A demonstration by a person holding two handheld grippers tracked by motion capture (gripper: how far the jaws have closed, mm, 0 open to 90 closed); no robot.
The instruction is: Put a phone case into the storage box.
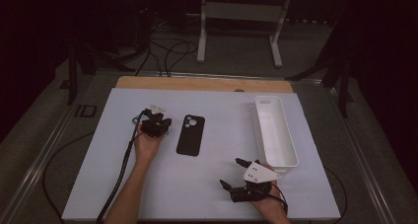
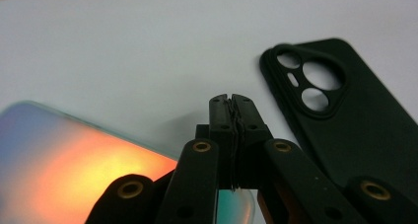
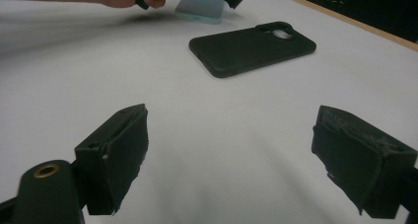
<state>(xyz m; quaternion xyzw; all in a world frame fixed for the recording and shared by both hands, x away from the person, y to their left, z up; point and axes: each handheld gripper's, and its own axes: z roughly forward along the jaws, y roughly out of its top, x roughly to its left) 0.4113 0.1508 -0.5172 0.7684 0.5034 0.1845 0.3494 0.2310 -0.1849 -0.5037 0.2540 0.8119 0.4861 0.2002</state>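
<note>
My left hand-held gripper (image 2: 231,103) is clenched on the edge of a thin glass sheet (image 2: 74,160), most likely a phone screen protector, with its jaws shut tight on it. The sheet hangs tilted just above the bench (image 1: 217,184), left of the black phone case (image 1: 190,134) and near it. It is flat, rigid and glossy, with rounded corners, and it throws back an orange and blue sheen. I judge it very light but brittle and slippery, so I should pinch it only at the rim, keep it flat and avoid any twist. The case lies face down; it looks like matte rubbery plastic with a raised camera ring, soft and grippy, easiest to take by a long side. My right hand-held gripper (image 3: 231,160) rests released, jaws wide apart, near the white tray (image 1: 276,135).
</note>
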